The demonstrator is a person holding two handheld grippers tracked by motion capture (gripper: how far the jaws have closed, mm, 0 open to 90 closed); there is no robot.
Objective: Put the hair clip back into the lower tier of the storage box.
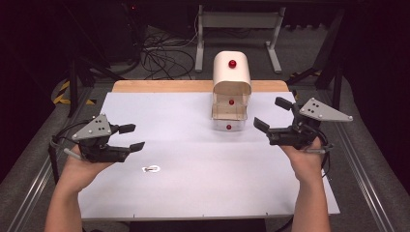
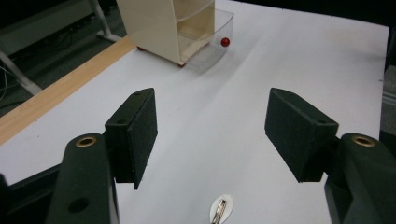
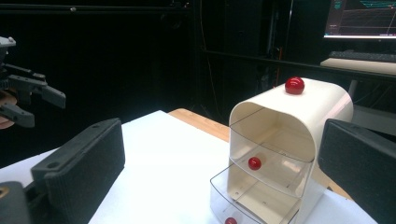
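small metal piece [image 1: 152,168] near left claw [image 1: 132,137], apart

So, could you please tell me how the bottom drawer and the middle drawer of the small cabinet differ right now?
The bottom drawer is pulled well out past the cabinet front; the middle drawer sits further in. The bottom drawer's knob is nearer the person than the middle drawer's. Both are clear plastic with a red ball knob.
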